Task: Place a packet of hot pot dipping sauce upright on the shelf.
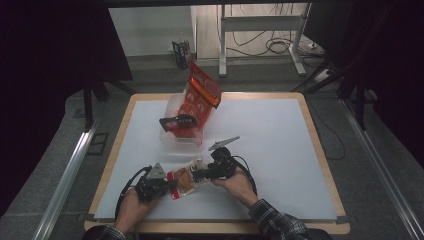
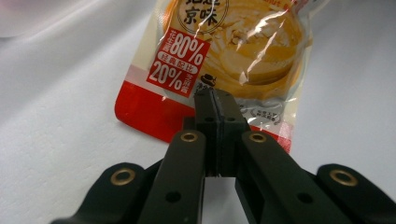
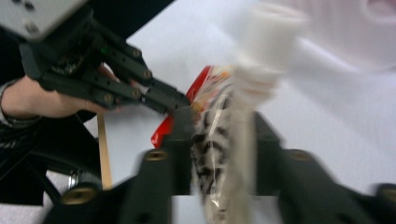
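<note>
Sauce pouch [image 1: 184, 181] — both grippers' grip

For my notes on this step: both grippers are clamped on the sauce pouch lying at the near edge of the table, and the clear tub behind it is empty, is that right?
Not quite: the clear tub is not empty; the high view shows a red packet standing in it. The rest holds: the left gripper and right gripper both clamp the sauce pouch.

a sauce pouch [image 1: 184, 181] lies on the table [image 1: 280, 150] between both tools, a plastic tub [image 1: 176, 140] behind it.
</note>
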